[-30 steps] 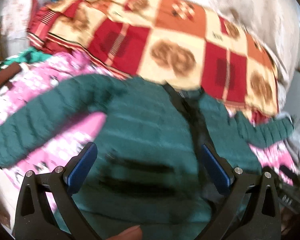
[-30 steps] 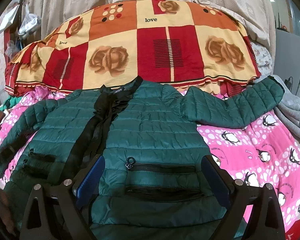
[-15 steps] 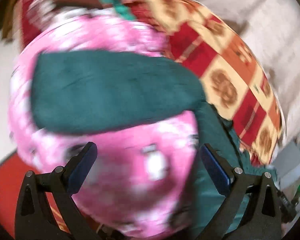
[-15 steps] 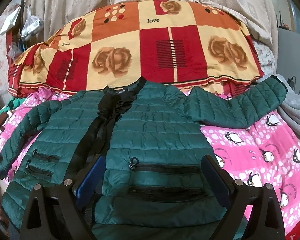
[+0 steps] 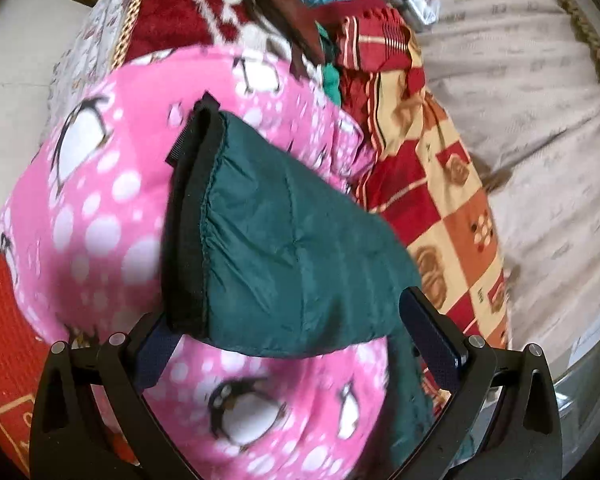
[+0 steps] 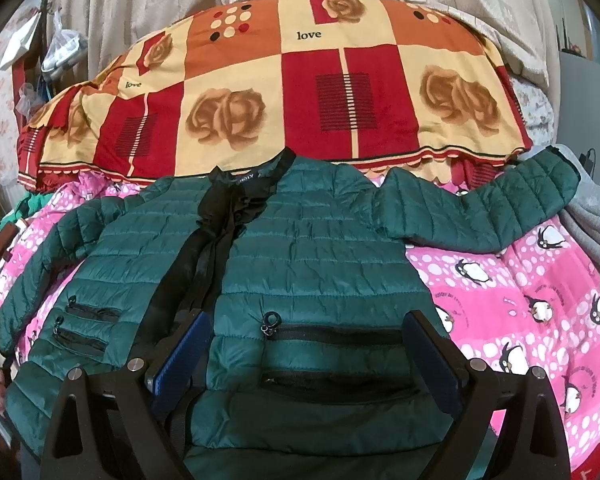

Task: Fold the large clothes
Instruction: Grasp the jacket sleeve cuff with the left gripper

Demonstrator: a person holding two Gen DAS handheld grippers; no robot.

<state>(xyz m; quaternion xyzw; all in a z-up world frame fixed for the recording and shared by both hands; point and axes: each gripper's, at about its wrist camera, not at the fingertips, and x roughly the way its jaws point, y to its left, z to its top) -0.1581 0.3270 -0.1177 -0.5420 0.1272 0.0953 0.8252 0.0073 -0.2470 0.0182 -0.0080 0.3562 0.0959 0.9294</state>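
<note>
The green quilted jacket lies front up and spread flat on the pink penguin blanket, its collar toward the red and cream patchwork quilt beyond. The right gripper hovers with jaws open and empty over the jacket's hem and zip pocket. The left gripper has jaws open, with the black-edged sleeve cuff just ahead between them, ungripped.

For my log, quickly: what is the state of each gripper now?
Left gripper: open, around the green jacket's sleeve cuff, not holding.
Right gripper: open, holding nothing.
</note>
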